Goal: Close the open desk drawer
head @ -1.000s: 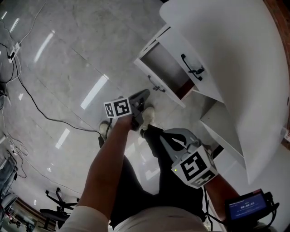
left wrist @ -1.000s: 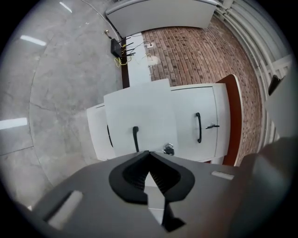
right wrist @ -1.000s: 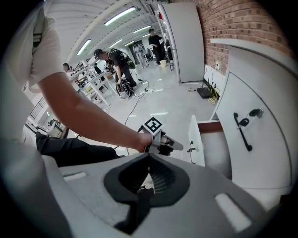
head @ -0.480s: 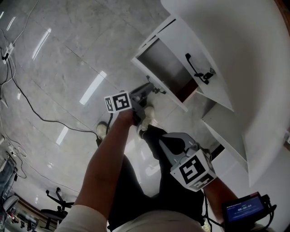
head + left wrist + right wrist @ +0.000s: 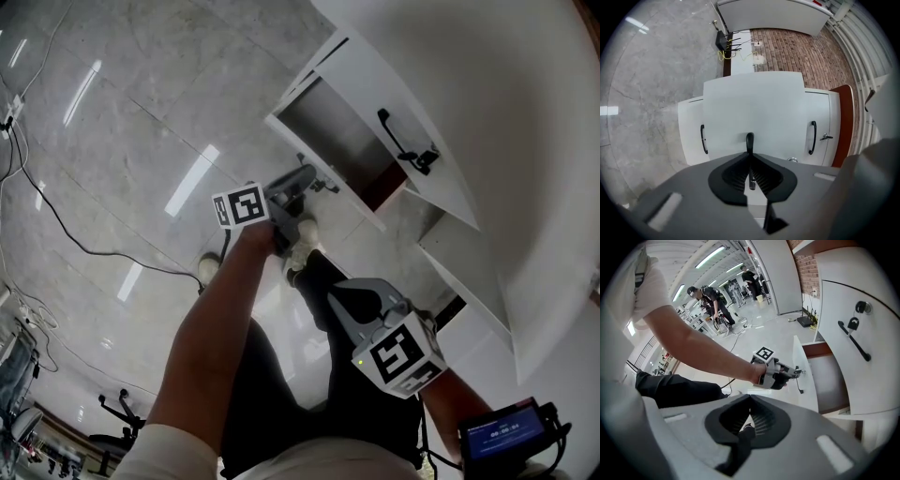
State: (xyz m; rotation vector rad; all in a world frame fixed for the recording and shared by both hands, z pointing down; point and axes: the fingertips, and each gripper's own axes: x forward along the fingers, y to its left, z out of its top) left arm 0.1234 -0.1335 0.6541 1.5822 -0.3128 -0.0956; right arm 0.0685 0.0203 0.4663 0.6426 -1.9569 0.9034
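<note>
The left gripper [image 5: 300,180] has come up to the front of the open white desk drawer [image 5: 337,131], jaws just closing to pinch its thin black handle [image 5: 749,140], so pushing it shut can likely begin; the right gripper [image 5: 750,404], jaws pressed together empty, hangs well back from the drawer

We see the white drawer [image 5: 339,141] pulled out from the desk [image 5: 506,112], grey inside, 1 black handle [image 5: 319,182] on its front.
</note>
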